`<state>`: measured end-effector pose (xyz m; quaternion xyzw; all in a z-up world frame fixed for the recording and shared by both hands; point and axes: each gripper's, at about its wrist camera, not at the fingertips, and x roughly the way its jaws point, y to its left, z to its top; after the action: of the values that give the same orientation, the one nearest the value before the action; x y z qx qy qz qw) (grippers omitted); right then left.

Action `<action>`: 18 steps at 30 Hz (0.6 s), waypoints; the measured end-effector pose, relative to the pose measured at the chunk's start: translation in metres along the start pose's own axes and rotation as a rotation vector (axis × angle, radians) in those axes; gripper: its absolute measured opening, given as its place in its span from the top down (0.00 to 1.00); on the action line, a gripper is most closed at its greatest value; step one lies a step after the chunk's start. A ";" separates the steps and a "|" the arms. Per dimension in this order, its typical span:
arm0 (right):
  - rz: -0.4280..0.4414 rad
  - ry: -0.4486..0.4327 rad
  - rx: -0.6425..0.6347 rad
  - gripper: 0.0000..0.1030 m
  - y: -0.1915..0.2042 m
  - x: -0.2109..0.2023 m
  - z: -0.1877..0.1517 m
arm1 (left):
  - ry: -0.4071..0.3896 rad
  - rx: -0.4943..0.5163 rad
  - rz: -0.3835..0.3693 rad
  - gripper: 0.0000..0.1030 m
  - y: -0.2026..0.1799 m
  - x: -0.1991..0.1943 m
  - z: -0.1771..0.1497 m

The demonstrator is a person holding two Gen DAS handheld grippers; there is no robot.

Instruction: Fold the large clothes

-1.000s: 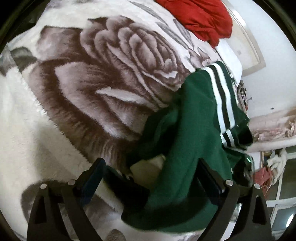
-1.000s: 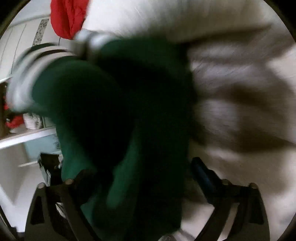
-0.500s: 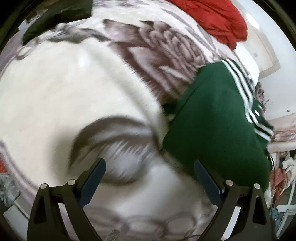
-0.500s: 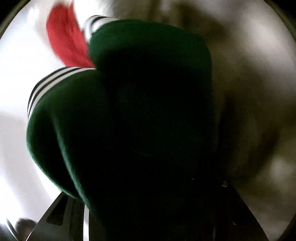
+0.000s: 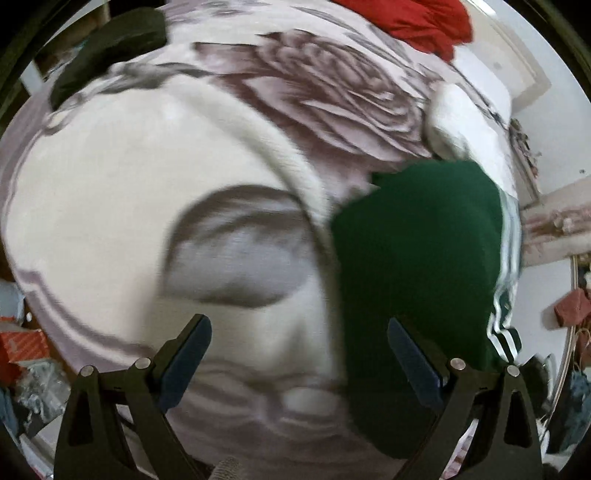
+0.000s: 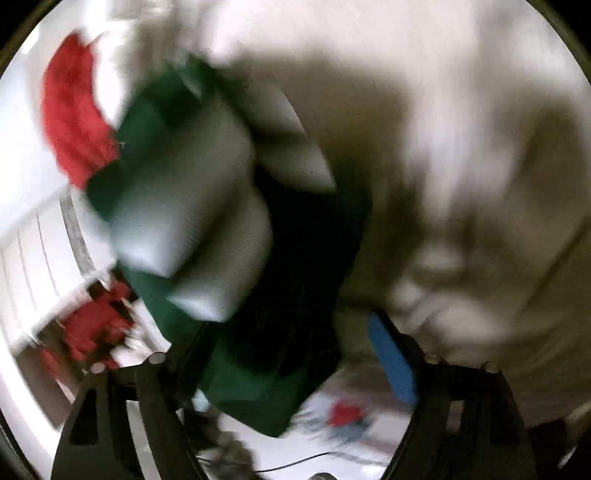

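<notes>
A dark green garment (image 5: 417,266) with white stripes lies bunched on a white blanket with a grey-brown rose print (image 5: 147,177), at the right of the left wrist view. My left gripper (image 5: 299,354) is open and empty above the blanket, its right finger beside the garment's edge. In the blurred right wrist view the green garment (image 6: 236,384) fills the left and middle and drapes over the left finger of my right gripper (image 6: 280,354). Its blue-padded right finger (image 6: 391,362) stands apart, so the gripper looks open.
A red garment (image 5: 417,18) lies at the far end of the bed and shows in the right wrist view (image 6: 74,122). A dark folded item (image 5: 107,48) sits at the far left. White wall and cluttered shelves are to the right.
My left gripper has let go of the green garment and drawn back over the blanket. The right gripper moves fast with the garment draped on it; the garment now looks more bundled.
</notes>
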<state>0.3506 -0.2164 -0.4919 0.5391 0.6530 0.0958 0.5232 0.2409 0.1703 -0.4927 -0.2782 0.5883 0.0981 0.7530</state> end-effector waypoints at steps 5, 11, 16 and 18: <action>-0.063 0.021 -0.277 0.16 0.041 0.005 0.062 | -0.029 0.024 -0.005 0.04 -0.041 0.026 -0.012; -0.136 -0.045 -0.461 0.68 0.101 0.020 0.063 | -0.068 0.073 0.055 0.04 -0.051 0.019 -0.011; -0.035 -0.223 -0.321 0.70 0.096 -0.050 0.038 | -0.095 0.099 0.005 0.04 -0.072 0.009 -0.012; -0.066 -0.237 -0.248 0.69 0.071 -0.051 0.048 | -0.087 0.116 -0.013 0.04 -0.090 0.022 -0.010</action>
<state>0.4251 -0.2497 -0.4343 0.4563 0.5871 0.0944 0.6620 0.2816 0.0866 -0.4874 -0.2335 0.5579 0.0710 0.7932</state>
